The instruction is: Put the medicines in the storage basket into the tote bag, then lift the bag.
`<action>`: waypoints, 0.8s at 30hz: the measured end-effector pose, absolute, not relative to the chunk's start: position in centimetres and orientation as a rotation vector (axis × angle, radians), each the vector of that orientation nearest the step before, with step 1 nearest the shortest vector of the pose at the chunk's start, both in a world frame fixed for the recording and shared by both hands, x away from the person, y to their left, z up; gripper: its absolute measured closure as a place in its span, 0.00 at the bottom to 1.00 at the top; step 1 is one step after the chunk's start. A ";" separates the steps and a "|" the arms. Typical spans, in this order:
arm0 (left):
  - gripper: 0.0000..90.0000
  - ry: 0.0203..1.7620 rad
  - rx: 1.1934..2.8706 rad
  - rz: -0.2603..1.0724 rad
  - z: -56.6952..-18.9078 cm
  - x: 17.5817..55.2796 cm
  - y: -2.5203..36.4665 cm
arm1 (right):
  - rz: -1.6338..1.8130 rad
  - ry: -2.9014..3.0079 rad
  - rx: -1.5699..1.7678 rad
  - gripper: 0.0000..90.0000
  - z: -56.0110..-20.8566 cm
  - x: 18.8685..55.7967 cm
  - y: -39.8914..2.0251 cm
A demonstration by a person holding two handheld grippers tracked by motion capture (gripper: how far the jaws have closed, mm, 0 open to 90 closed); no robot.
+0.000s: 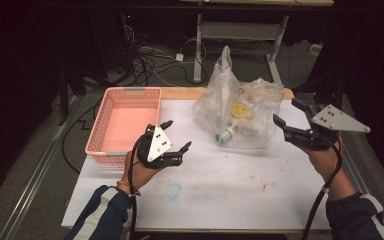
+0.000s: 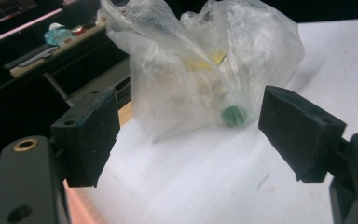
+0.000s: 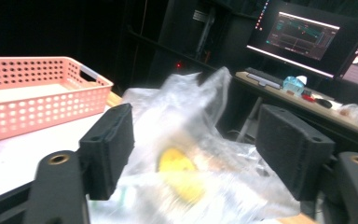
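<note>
Nearest the camera, two striped sleeves come in from the bottom edge, each hand carrying a gripper. The left gripper (image 1: pixel 176 136) hangs low over the white table (image 1: pixel 220 190), just in front of the pink basket (image 1: pixel 125 122), jaws spread wide with nothing between them, aimed across at the bag. The right gripper (image 1: pixel 286 114) is out at the table's right side, tilted inward, jaws likewise released and empty. Between and beyond them sits the clear plastic bag (image 1: pixel 240 112), crumpled and knotted at the top, on the far middle of the table, a yellow item and a green cap showing through.

Looks like a two-sided approach to the bag. To do it well: come in level, pinch loose film near the top rather than the lumpy contents, and close both sides evenly so the bag doesn't skid.
</note>
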State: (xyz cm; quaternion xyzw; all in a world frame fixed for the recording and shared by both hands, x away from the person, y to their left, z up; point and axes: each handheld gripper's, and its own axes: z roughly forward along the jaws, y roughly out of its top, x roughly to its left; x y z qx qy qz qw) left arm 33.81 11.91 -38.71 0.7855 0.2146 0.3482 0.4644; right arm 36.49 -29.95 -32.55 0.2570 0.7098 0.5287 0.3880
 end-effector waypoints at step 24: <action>0.22 0.659 2.109 0.759 -46.0 28.7 16.8 | 1.221 2.026 0.682 0.23 -45.0 29.6 -32.0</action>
